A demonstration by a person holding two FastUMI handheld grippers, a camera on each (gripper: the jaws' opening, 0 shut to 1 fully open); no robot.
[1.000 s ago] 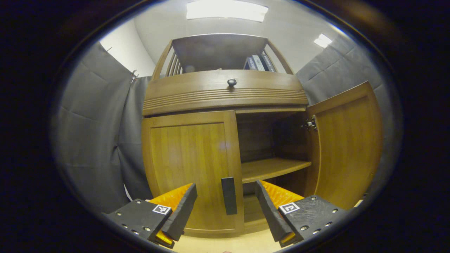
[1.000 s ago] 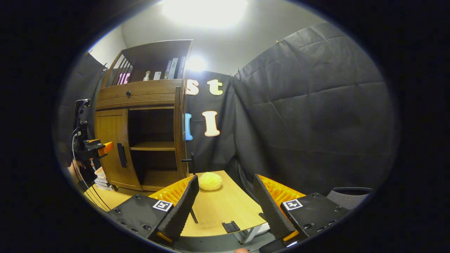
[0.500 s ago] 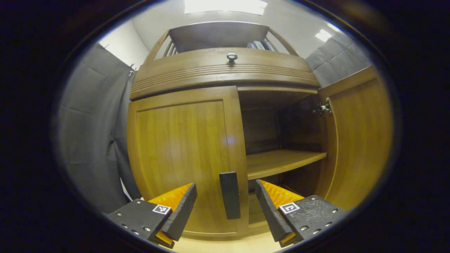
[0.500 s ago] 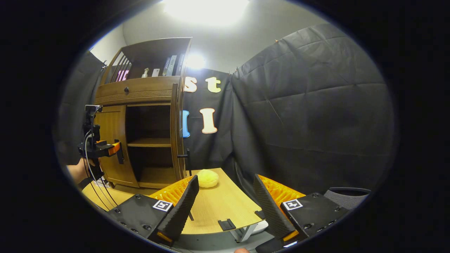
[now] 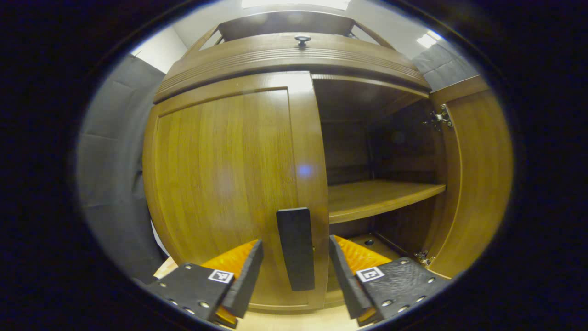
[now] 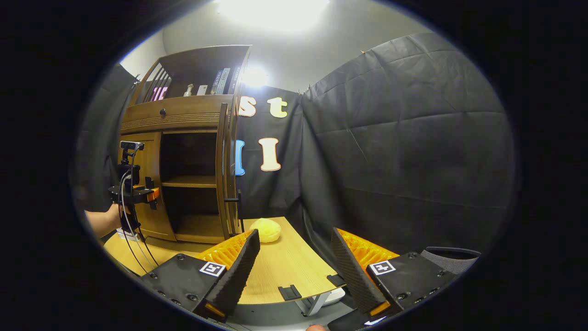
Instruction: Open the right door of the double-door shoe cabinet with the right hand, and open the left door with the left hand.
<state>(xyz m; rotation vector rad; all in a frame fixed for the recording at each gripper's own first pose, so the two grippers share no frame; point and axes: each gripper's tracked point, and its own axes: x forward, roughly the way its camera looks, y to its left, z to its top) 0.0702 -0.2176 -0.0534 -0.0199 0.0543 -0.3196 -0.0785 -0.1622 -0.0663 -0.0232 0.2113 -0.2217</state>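
Open gap around door handle between left gripper fingers.

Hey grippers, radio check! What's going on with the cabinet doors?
Right door open, right gripper open, clear of it. Left gripper open, fingers either side of left door's handle, not gripping. Left door closed. Nothing in the way.

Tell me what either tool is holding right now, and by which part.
Nothing is held. The left tool is open, its fingers either side of the left door's handle without pressing on it. The right tool is open over the table.
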